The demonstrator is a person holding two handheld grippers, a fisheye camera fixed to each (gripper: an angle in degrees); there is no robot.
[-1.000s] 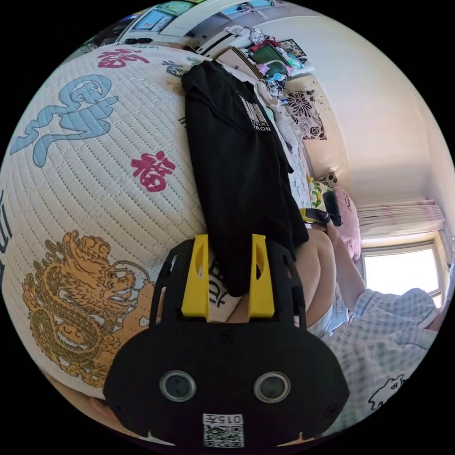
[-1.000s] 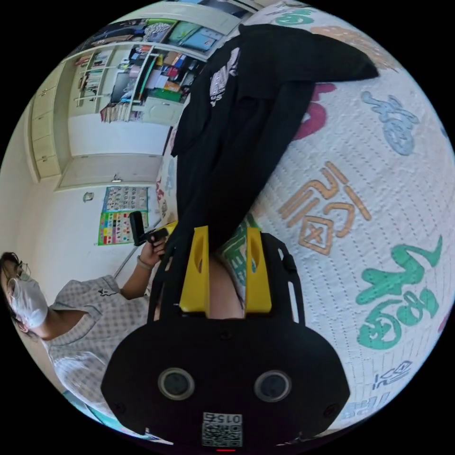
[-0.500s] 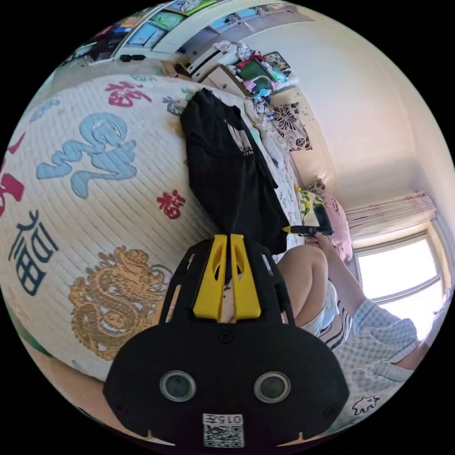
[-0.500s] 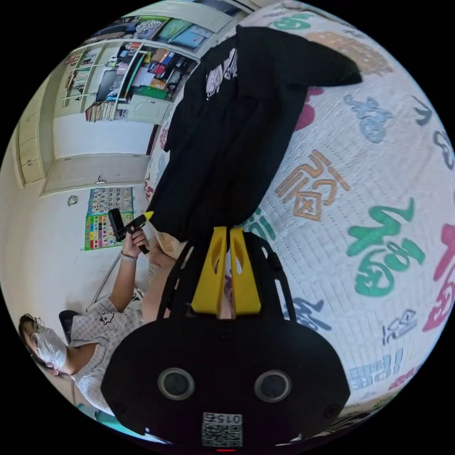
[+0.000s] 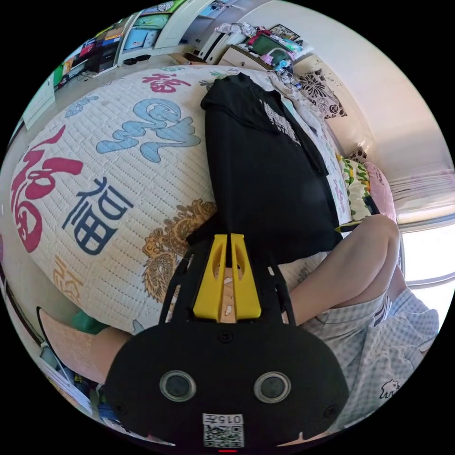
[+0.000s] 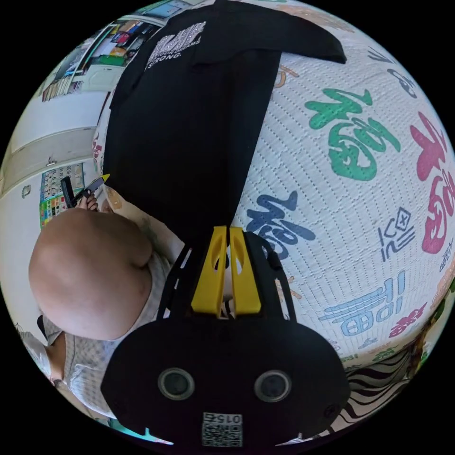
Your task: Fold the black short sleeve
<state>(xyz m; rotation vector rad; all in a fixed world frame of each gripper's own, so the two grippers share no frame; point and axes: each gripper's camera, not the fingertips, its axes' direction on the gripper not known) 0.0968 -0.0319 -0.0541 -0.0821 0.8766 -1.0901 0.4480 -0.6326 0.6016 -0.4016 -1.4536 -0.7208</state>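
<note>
The black shirt (image 5: 265,175) lies flat on the quilt (image 5: 118,189), its hem just beyond both grippers. The left gripper (image 5: 226,241) and right gripper (image 6: 226,234) are closed on the hem corners. White chest print ends in "STRONG."

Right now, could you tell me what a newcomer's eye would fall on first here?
A black short sleeve shirt lies on a white quilted bedspread printed with large coloured characters and a golden dragon. Each hand-held gripper's yellow jaws are closed at the shirt's near hem: left hand-held gripper, right hand-held gripper.
</note>
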